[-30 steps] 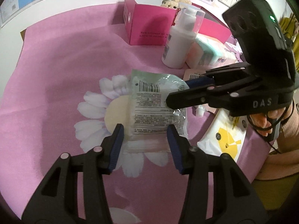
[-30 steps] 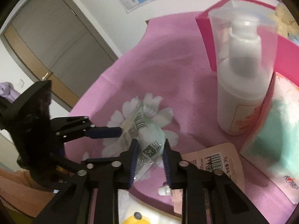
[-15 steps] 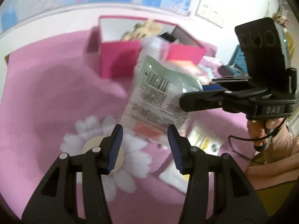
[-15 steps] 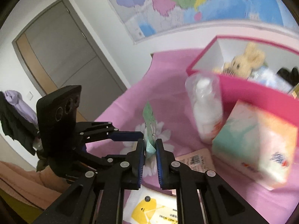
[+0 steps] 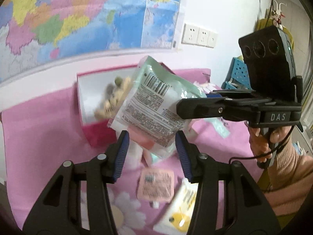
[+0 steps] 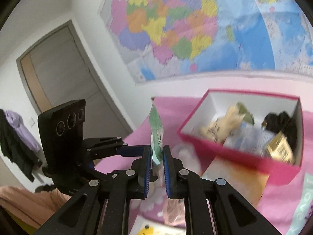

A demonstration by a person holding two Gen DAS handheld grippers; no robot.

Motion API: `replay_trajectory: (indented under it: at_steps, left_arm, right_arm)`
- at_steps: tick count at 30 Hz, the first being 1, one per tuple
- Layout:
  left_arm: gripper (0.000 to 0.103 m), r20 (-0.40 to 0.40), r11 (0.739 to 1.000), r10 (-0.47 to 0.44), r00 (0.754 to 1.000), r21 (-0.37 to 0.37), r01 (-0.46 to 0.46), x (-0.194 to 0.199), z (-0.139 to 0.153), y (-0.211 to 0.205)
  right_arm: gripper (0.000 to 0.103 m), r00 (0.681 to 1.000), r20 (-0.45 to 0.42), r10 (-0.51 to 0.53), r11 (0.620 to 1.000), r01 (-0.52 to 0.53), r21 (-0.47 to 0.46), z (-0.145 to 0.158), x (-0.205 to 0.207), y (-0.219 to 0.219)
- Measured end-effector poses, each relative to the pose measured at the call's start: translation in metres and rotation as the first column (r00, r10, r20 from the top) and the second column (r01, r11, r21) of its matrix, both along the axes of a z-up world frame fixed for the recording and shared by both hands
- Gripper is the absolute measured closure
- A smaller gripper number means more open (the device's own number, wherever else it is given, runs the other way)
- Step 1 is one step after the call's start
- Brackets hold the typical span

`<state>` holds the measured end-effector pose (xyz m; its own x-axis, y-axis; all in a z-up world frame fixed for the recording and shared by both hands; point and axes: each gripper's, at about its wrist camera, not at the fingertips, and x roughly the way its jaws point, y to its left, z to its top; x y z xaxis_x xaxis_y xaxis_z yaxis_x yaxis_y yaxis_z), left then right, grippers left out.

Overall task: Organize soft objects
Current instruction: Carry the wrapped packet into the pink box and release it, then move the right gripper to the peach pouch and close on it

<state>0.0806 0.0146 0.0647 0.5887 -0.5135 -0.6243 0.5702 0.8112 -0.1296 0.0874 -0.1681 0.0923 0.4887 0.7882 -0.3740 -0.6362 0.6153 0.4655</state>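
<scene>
Packet (image 5: pixel 154 109) now aloft (seemingly right-gripper-pinched (image 6: pixel 157 163))

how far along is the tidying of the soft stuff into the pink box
Partly done. The pink box already holds a plush toy and some other items. In hand: the right tongs are shut on the mint packet, lifted off the cloth; the left tongs are open. Left: a pink sachet and a yellow-print pack on the cloth.

Pale-green glossy plastic-film packet (image 5: pixel 154 105), crinkled; matt pink woven cloth table cover (image 5: pixel 43 129); magenta cardboard box (image 6: pixel 244 156), white matt inside.
</scene>
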Motion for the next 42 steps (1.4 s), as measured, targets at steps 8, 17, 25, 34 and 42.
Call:
replay_trajectory:
  at_steps: [8, 17, 25, 34, 42]
  left_arm:
    - [0.052, -0.020, 0.997, 0.070, 0.997, 0.019, -0.070, 0.055, 0.015, -0.002]
    - [0.056, -0.103, 0.988, 0.140, 0.985, 0.083, -0.132, 0.107, -0.007, -0.008]
    - [0.056, -0.141, 0.963, 0.237, 0.961, 0.165, -0.213, 0.134, -0.032, -0.013]
    - [0.056, -0.064, 0.960, 0.255, 0.965, 0.134, -0.245, 0.108, -0.018, 0.001]
    - [0.048, 0.074, 0.982, 0.169, 0.983, 0.070, -0.174, 0.031, 0.008, 0.005]
  right_arm:
    - [0.091, 0.998, -0.026, -0.061, 0.996, 0.063, 0.060, 0.005, 0.050, -0.007]
    - [0.091, 0.988, -0.121, -0.097, 0.994, 0.103, 0.043, -0.023, 0.108, 0.002]
    - [0.082, 0.968, -0.134, -0.213, 0.972, 0.195, -0.134, -0.044, 0.132, 0.016]
    - [0.065, 0.960, -0.065, -0.271, 0.953, 0.258, -0.159, -0.039, 0.094, -0.012]
    - [0.062, 0.987, -0.044, -0.155, 0.982, 0.149, -0.119, -0.033, 0.031, -0.029]
